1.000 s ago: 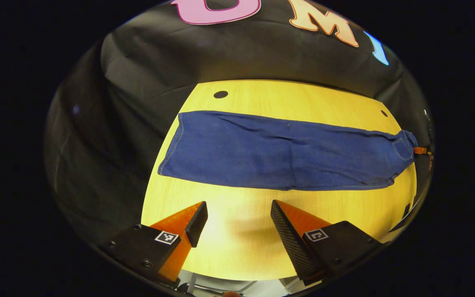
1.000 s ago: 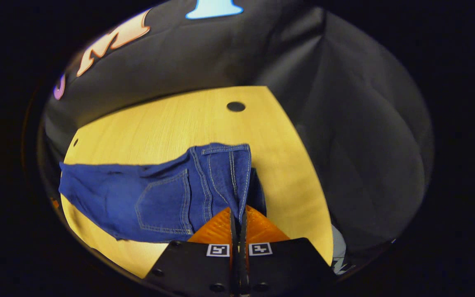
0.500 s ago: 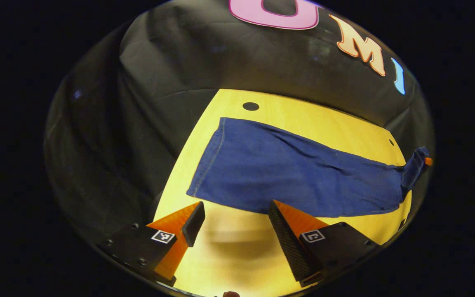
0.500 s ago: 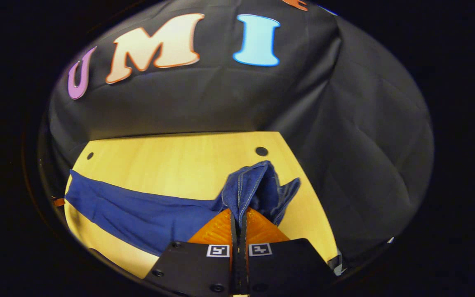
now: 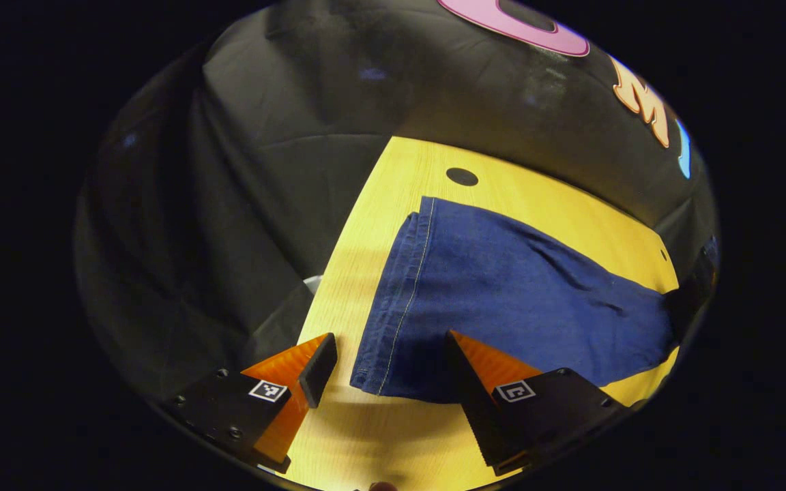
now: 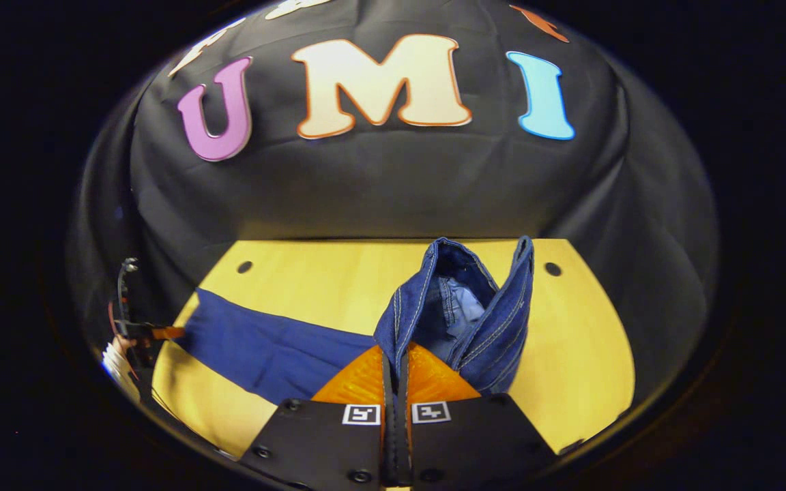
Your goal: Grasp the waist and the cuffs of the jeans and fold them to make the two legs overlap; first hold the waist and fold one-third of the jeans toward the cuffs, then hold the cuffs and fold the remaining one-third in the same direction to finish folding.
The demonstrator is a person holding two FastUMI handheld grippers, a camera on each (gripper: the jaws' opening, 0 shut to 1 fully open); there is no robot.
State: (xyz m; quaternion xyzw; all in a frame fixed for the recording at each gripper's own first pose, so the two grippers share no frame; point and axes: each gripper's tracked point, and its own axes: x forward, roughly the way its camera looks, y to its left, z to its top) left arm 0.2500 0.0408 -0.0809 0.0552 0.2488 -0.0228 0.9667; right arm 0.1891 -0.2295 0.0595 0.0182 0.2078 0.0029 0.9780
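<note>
The right gripper [image 6: 395, 354], clamped on the dark blue denim jeans' waist [image 6: 458, 307], is starting the first fold; the left gripper [image 5: 389, 361], fingers apart, is straddling the cuffs [image 5: 393, 300].

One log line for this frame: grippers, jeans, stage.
left gripper: open, straddling cuffs | right gripper: shut on waist, lifted | jeans: legs flat on table | stage: waist fold underway

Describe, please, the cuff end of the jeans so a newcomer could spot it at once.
Start at the yellow wooden table and follow the dark blue jeans to the flat end lying between the left gripper's open fingers. The cuffs show pale hem stitching, unlike the waist, lifted and pinched by the right gripper.
</note>
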